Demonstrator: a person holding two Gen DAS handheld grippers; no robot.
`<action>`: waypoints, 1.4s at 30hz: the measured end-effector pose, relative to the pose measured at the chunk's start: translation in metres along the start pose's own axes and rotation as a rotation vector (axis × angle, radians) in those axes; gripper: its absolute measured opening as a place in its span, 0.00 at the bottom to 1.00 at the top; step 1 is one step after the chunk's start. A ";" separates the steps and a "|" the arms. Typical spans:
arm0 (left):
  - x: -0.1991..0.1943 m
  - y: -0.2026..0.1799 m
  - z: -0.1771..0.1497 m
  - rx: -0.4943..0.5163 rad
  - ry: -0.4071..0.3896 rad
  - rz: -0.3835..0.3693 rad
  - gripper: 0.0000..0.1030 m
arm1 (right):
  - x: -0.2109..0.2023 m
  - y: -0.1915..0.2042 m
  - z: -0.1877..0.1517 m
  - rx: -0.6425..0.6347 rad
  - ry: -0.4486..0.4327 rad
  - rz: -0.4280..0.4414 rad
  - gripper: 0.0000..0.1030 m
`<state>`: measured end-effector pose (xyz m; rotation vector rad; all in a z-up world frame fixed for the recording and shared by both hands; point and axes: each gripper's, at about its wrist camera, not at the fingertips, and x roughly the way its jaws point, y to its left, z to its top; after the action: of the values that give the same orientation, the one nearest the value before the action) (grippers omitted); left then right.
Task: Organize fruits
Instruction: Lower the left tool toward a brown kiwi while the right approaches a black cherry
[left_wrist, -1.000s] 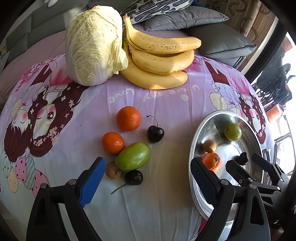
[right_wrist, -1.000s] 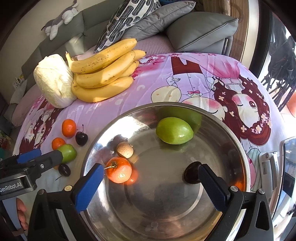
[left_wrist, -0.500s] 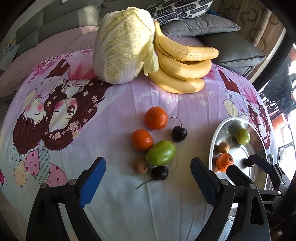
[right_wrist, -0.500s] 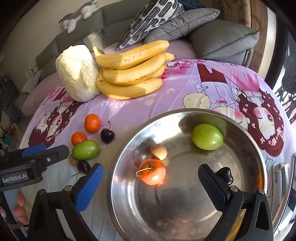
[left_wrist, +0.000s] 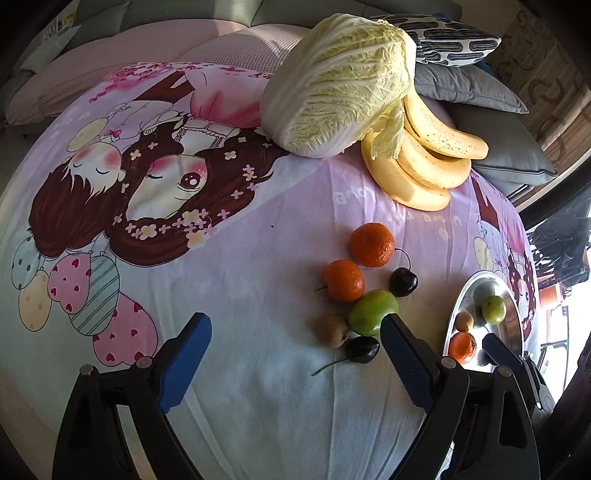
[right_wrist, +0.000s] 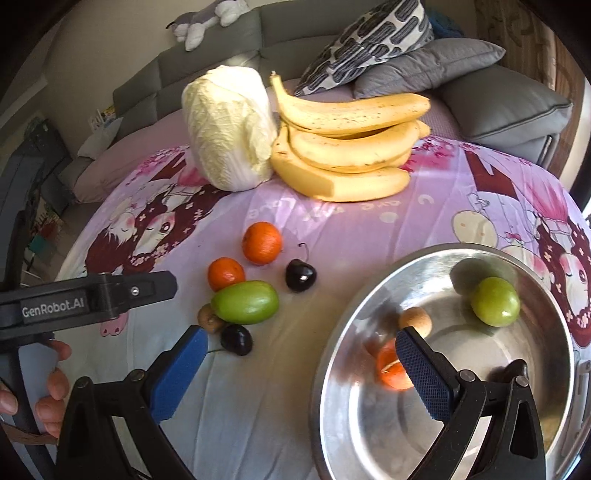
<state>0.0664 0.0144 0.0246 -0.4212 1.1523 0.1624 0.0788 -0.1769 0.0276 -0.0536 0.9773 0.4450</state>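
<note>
On the pink cartoon cloth lies a loose cluster: two oranges (left_wrist: 372, 244) (left_wrist: 343, 280), a green fruit (left_wrist: 373, 312), a small brown fruit (left_wrist: 331, 330) and two dark cherries (left_wrist: 362, 349) (left_wrist: 403, 281). My left gripper (left_wrist: 295, 354) hangs open just left of the cluster, its right finger beside the green fruit. A steel bowl (right_wrist: 332, 350) holds a green fruit (right_wrist: 495, 301), a brown fruit (right_wrist: 415, 321), an orange (right_wrist: 391, 369) and a dark cherry (right_wrist: 515, 369). My right gripper (right_wrist: 299, 369) is open over the bowl's left rim, nothing between its fingers.
A napa cabbage (left_wrist: 340, 85) and a bunch of bananas (left_wrist: 424, 162) lie at the back of the cloth. Grey and patterned cushions (right_wrist: 424, 70) sit behind on a sofa. A hand (right_wrist: 51, 387) holds the left gripper's handle (right_wrist: 96, 299).
Both grippers have slid left across the cloth. The left one now stands left of the loose fruit; the right one has moved from over the bowl's middle to its left rim.
</note>
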 end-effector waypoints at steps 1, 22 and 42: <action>0.001 0.001 0.000 -0.003 0.002 -0.006 0.90 | 0.002 0.005 0.000 -0.011 0.003 0.011 1.00; 0.027 0.023 0.006 -0.075 0.066 -0.005 0.90 | 0.031 0.035 0.000 -0.113 0.020 0.043 0.99; 0.043 0.016 0.007 -0.057 0.105 -0.025 0.90 | 0.049 0.042 -0.009 -0.149 0.059 0.045 0.52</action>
<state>0.0841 0.0276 -0.0156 -0.4994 1.2474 0.1526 0.0784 -0.1242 -0.0111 -0.1799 1.0032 0.5601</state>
